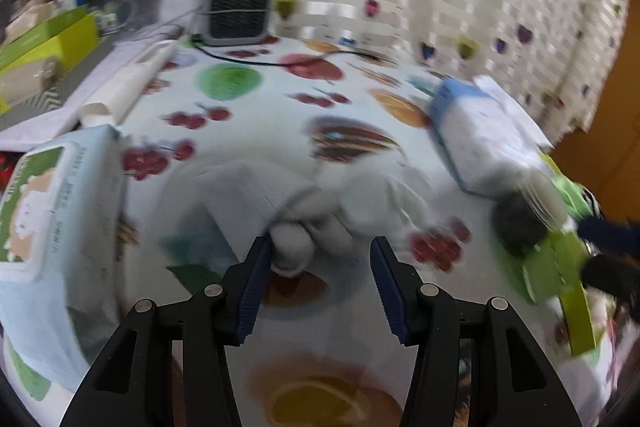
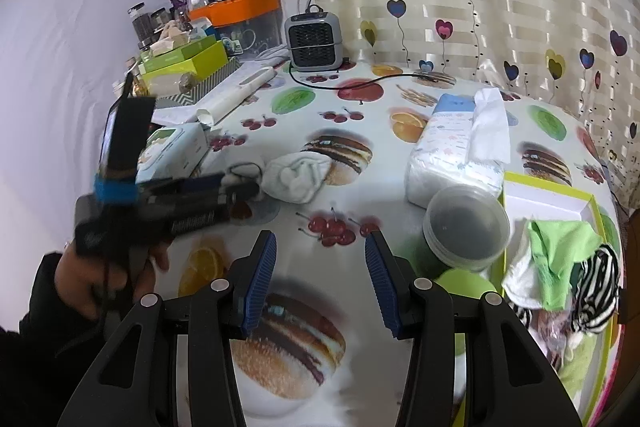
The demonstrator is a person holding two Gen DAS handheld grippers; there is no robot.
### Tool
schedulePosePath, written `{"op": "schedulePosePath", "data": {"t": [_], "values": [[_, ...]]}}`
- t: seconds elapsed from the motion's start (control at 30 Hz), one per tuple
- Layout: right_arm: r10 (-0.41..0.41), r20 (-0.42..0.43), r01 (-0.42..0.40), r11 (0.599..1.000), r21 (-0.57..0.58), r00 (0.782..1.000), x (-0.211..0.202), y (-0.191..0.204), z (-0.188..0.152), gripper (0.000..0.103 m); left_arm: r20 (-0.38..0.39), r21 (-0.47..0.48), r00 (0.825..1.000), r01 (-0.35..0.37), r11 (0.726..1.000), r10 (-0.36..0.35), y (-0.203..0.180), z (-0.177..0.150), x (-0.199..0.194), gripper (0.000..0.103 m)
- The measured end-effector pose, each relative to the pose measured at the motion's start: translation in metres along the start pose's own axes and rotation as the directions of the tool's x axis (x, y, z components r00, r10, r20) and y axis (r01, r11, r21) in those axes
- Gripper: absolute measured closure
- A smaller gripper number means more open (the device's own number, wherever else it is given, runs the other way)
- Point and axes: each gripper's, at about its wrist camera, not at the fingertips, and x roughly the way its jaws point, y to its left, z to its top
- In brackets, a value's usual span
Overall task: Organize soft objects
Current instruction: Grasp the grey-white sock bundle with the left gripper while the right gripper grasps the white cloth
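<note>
A white sock-like cloth [image 1: 328, 207] lies crumpled on the fruit-print tablecloth; it also shows in the right wrist view [image 2: 298, 177]. My left gripper [image 1: 322, 247] is open, its left finger touching the cloth's near end; it also shows in the right wrist view [image 2: 236, 193], held by a hand. My right gripper [image 2: 320, 241] is open and empty above the table. A green-rimmed box [image 2: 556, 195] at the right holds a green cloth [image 2: 556, 251], a striped cloth [image 2: 596, 287] and a white cloth [image 2: 520, 279].
A tissue pack [image 2: 460, 151] lies right of centre, also in the left wrist view [image 1: 488, 135]. A wet-wipes pack [image 1: 52, 219] is at the left. A round plastic tub [image 2: 466, 227] stands by the box. A grey heater [image 2: 314, 41], its cable and cluttered boxes [image 2: 188, 63] stand at the back.
</note>
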Motion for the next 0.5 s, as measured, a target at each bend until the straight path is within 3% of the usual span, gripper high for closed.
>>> {"op": "schedulePosePath", "data": {"t": [0.07, 0.27, 0.5], "values": [[0.004, 0.005, -0.004, 1.000, -0.001, 1.000, 0.006, 0.001, 0.006, 0.055, 0.010, 0.008, 1.000, 0.014, 1.000, -0.014, -0.003, -0.003, -0.005, 0.053], [0.031, -0.017, -0.030, 0.999, 0.023, 0.999, 0.042, 0.001, 0.032, 0.055, 0.096, -0.060, 0.995, -0.029, 0.998, 0.035, 0.011, 0.001, -0.021, 0.053], [0.067, -0.067, -0.062, 0.996, 0.070, 0.996, 0.096, 0.008, 0.053, 0.055, 0.115, -0.126, 0.992, -0.033, 0.991, 0.048, 0.029, 0.002, -0.016, 0.053]]}}
